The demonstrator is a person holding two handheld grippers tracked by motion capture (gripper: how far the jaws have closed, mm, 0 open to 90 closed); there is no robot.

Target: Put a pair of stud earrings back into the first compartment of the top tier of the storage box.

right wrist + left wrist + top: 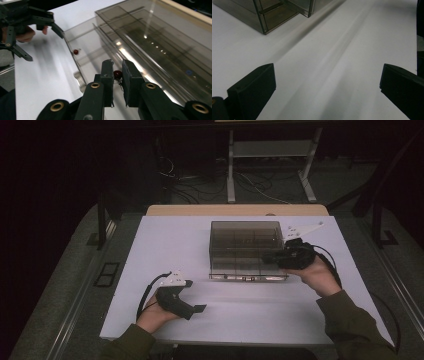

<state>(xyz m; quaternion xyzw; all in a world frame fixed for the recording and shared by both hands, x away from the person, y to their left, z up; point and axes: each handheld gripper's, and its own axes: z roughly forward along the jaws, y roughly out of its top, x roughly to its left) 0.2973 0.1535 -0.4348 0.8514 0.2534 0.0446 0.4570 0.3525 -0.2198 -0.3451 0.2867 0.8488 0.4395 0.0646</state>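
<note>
High view is showing the white table (pixel 165 245) bearing a smoked transparent organiser box (pixel 245 247), the landmark for all places given below. Largest item first: the table is extending well beyond the box on every side, with bare surface lying to the box's left and in front of it.

Organiser box: it is sitting right of the table's middle, its lid (pixel 160 42) lying flat over the dividers and its front edge facing the person. In the right gripper view the box's near wall (pixel 82 50) is running away from the jaws, and a second small red bead (pixel 75 52) is lying inside the box behind that wall.

Left gripper (pixel 187 306): held in the person's left hand (pixel 155 315), it is resting on the table well apart from the box, in front of its left corner. In the left gripper view its jaws are standing wide apart with nothing but bare table between them, and the box's corner (pixel 265 23) is showing beyond.

Right gripper (pixel 272 258): held in the person's right hand (pixel 317 272), it is reaching in at the box's right front corner. In the right gripper view (pixel 117 77) its two jaws are drawn close together, pinching a small red bead (pixel 117 74) between the pads.

Red bead: it is sitting in the jaws' grip just over the box's front edge, beside the lid.
</note>
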